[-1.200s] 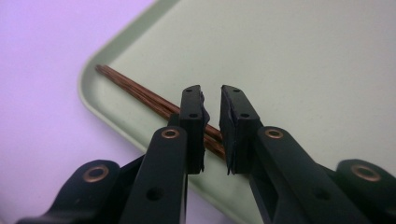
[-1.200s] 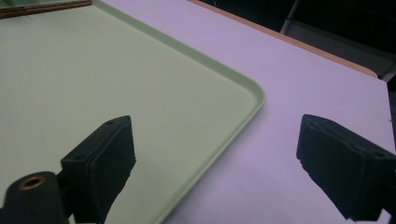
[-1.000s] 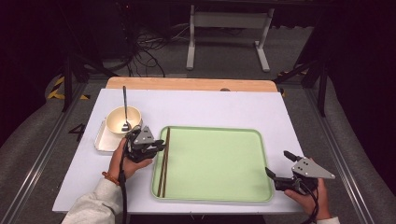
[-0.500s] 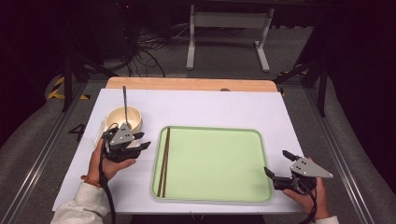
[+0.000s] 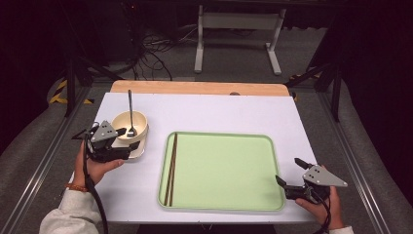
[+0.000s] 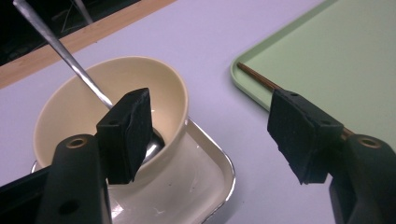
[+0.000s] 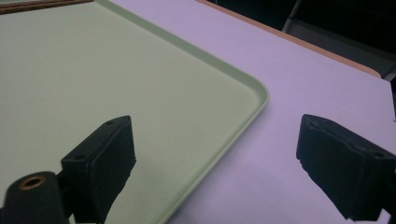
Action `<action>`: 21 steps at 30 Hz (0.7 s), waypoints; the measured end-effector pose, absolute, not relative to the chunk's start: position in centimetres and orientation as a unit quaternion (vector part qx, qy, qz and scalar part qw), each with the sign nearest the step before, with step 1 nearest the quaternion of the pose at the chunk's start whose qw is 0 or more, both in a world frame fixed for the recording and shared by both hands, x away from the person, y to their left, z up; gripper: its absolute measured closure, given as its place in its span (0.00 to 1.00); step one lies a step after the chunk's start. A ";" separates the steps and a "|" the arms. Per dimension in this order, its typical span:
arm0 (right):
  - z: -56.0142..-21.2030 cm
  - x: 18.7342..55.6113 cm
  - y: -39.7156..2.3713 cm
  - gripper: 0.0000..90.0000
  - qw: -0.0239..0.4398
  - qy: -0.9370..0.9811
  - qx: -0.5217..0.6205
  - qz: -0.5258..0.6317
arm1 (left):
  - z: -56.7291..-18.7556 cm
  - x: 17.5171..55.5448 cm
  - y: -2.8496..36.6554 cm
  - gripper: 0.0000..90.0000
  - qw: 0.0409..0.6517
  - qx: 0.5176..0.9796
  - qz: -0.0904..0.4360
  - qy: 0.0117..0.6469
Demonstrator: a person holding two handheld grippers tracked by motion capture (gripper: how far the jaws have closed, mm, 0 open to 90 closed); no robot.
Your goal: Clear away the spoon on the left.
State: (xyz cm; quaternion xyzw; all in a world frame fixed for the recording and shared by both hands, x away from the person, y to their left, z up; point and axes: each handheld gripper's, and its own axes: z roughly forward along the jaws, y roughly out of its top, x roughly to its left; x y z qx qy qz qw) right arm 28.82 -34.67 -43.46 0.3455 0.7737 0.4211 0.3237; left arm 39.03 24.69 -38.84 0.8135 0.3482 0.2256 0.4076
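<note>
A cream bowl (image 5: pixel 129 124) with a metal spoon (image 5: pixel 130 105) leaning in it stands on a white square dish (image 5: pixel 140 149) at the table's left. My left gripper (image 5: pixel 127 149) hovers just in front of the dish. Its jaws have just been opening and stand open, with nothing between them. In the left gripper view the bowl (image 6: pixel 84 107) and spoon (image 6: pixel 70 60) lie behind the gripper's (image 6: pixel 212 135) left jaw. Two brown chopsticks (image 5: pixel 170 168) lie along the left inner edge of the green tray (image 5: pixel 221 170). My right gripper (image 5: pixel 290 171) rests open at the tray's near right corner (image 7: pixel 261 93).
The white tabletop (image 5: pixel 219 112) ends in a wooden strip (image 5: pixel 199 87) at the far edge. Metal rails run along both sides of the table. Cables and a stand's legs lie on the dark floor beyond.
My left gripper has moved left from the tray's left edge to the bowl and dish, and its jaws have spread apart. The chopsticks stay in the tray. The right gripper has not moved.
</note>
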 end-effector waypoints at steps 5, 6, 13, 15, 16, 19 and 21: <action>-43.5 28.5 -34.7 0.13 0.327 0.777 0.341 0.417 | -38.3 40.9 25.7 0.35 0.394 0.806 0.223 0.382; -43.4 28.5 -34.8 0.13 0.327 0.776 0.341 0.418 | -38.1 41.4 25.8 0.36 0.385 0.807 0.222 0.389; -43.4 28.5 -34.7 0.13 0.329 0.777 0.340 0.415 | -38.3 45.2 26.0 0.49 0.357 0.815 0.182 0.418; -43.5 28.5 -34.6 0.13 0.329 0.780 0.337 0.412 | -38.8 46.2 25.9 0.52 0.350 0.814 0.169 0.432; -43.5 28.5 -34.6 0.13 0.330 0.780 0.337 0.411 | -39.0 46.5 25.9 0.52 0.346 0.814 0.167 0.435; -43.5 28.4 -34.7 0.13 0.331 0.779 0.339 0.411 | -40.0 48.3 25.7 0.50 0.325 0.814 0.150 0.458; -43.5 28.3 -34.7 0.13 0.333 0.779 0.340 0.409 | -40.5 49.0 25.4 0.48 0.316 0.814 0.145 0.464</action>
